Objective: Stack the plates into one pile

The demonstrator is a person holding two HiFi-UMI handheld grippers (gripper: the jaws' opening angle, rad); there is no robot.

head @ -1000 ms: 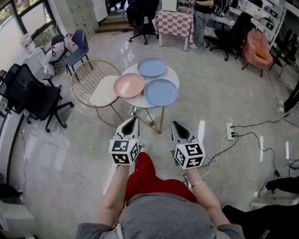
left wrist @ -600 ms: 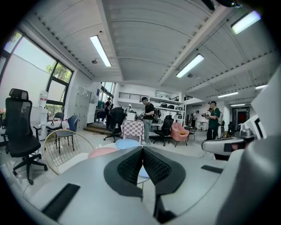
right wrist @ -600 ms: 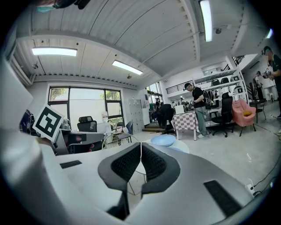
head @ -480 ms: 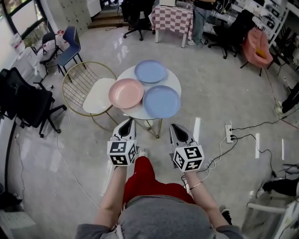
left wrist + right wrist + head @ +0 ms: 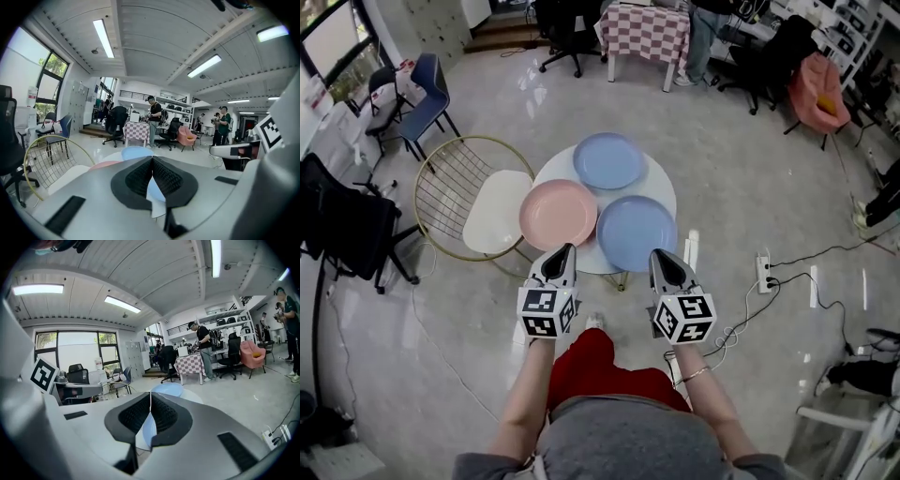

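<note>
Nothing is stacked yet; my left hand-held gripper and right hand-held gripper are pressed together, empty, so next I must spread one at the pink plate.

table: three plates on it — far plate behind, left plate and right plate side by side nearer | chair: just left of table | left gripper: near edge, before left plate | right gripper: before right plate | power strip: floor, right of table

Matt smooth plates; glossy floor; wire chair.
</note>
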